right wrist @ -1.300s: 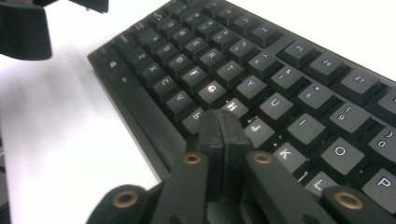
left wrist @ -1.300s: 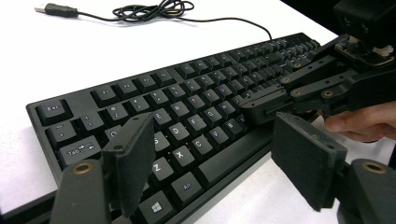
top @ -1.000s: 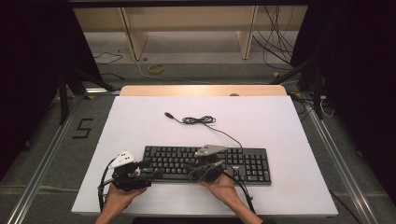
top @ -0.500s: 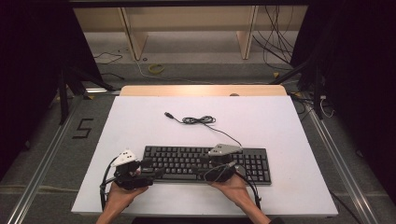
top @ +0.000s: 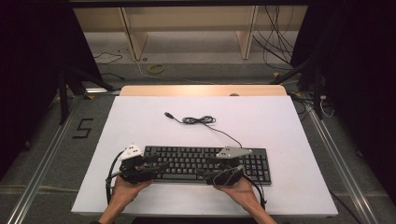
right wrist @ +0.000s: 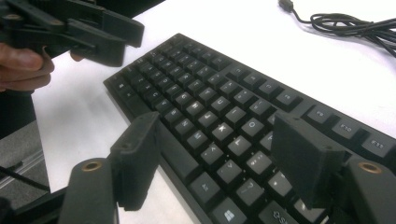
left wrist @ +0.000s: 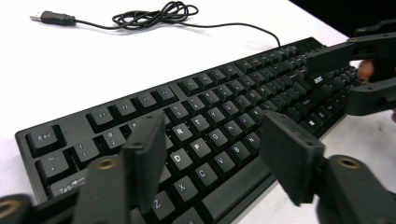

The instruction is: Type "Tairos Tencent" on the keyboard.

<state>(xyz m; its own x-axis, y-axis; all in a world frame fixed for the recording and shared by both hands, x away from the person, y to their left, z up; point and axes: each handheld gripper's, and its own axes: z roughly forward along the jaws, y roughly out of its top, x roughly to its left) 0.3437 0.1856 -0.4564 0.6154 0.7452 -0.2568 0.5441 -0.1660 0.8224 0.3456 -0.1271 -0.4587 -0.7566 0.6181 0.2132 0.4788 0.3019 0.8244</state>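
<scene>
A black keyboard (top: 205,162) lies near the front edge of the white table (top: 289,126). Its thin cable runs back to a loose coil (top: 198,120) and a USB plug (top: 168,114). My left gripper (top: 159,165) is at the keyboard's left end, open, its jaws spread low over the letter keys (left wrist: 205,135). My right gripper (top: 208,171) is at the front edge right of centre, pointing left, also open over the keys (right wrist: 219,126). Neither holds anything. The left gripper view shows the right gripper (left wrist: 369,65) far off. The right gripper view shows the left gripper (right wrist: 84,28) in a hand.
The coiled cable (left wrist: 154,11) lies on the table behind the keyboard. A wooden strip (top: 201,90) edges the table's far side. Metal rails run along the floor on both sides, with a taped "5" mark (top: 83,128) at left. Shelving and loose cables stand beyond.
My right gripper has slid to the right along the keyboard's front edge. My left gripper has barely shifted. The keyboard and cable have stayed put.
</scene>
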